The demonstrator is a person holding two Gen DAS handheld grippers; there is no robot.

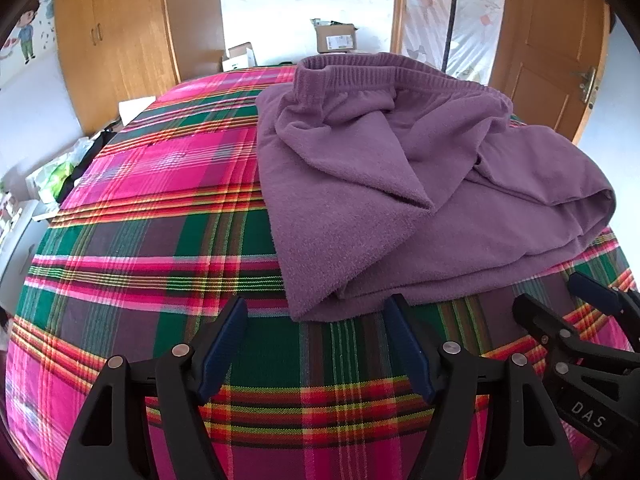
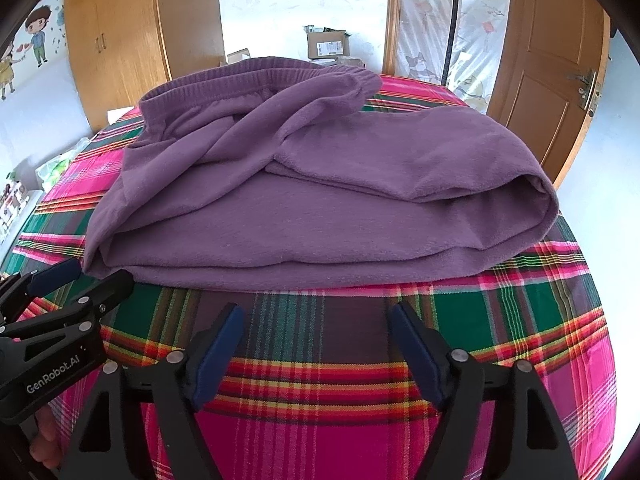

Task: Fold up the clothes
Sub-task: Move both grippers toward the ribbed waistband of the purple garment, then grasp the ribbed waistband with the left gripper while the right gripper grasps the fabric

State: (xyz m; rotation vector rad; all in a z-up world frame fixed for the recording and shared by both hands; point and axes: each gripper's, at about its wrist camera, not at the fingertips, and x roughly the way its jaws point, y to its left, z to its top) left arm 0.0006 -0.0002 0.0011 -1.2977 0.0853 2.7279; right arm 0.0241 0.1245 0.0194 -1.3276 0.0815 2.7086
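Purple fleece trousers (image 1: 400,184) sit loosely folded on plaid bedspread (image 1: 160,220).
Left hand-held gripper (image 1: 316,340) and right hand-held gripper (image 2: 316,344) both released, short of the near hem; risk: pinching one layer drags stack apart.

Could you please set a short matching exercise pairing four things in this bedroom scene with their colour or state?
Things:
1. fleece trousers
2. plaid bedspread
3. cardboard box
4. left gripper

Descriptions:
A. pink, green and red checks
B. open, holding nothing
C. purple, folded, elastic waistband at the far end
D. brown, with a white label, beyond the bed

Pairs: 1-C, 2-A, 3-D, 4-B
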